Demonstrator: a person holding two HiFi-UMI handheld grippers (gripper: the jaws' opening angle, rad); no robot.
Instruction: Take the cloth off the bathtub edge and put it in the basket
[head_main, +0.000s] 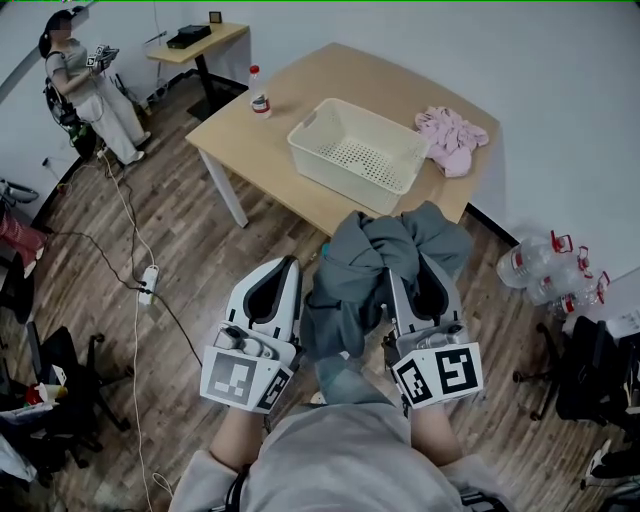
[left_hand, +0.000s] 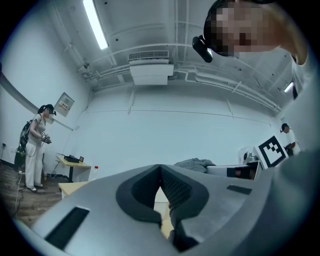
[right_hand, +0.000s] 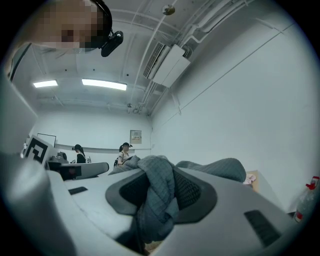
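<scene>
Wood floor (head_main: 170, 220) below, pale table (head_main: 300, 80) at 12 o'clock, grey cloth (head_main: 375, 265) off the floor in one gripper

Clamped between the pads of the right gripper (head_main: 422, 290) at 5 o'clock: the grey cloth, bunched over the jaw tips and hanging down between both grippers; pressed together at the tips and empty, left gripper (head_main: 272, 290) at 7 o'clock, just beside the cloth; on the table, cream basket (head_main: 318, 128), upright, at 12 o'clock from the cloth and apart from it; at the basket's 3 o'clock, pink cloth (head_main: 452, 138); at its 10 o'clock, bottle (head_main: 259, 93).

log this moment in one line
right hand-held gripper: shut on cloth | left hand-held gripper: shut, empty | cloth: aloft, not in basket | basket: empty, on table
</scene>
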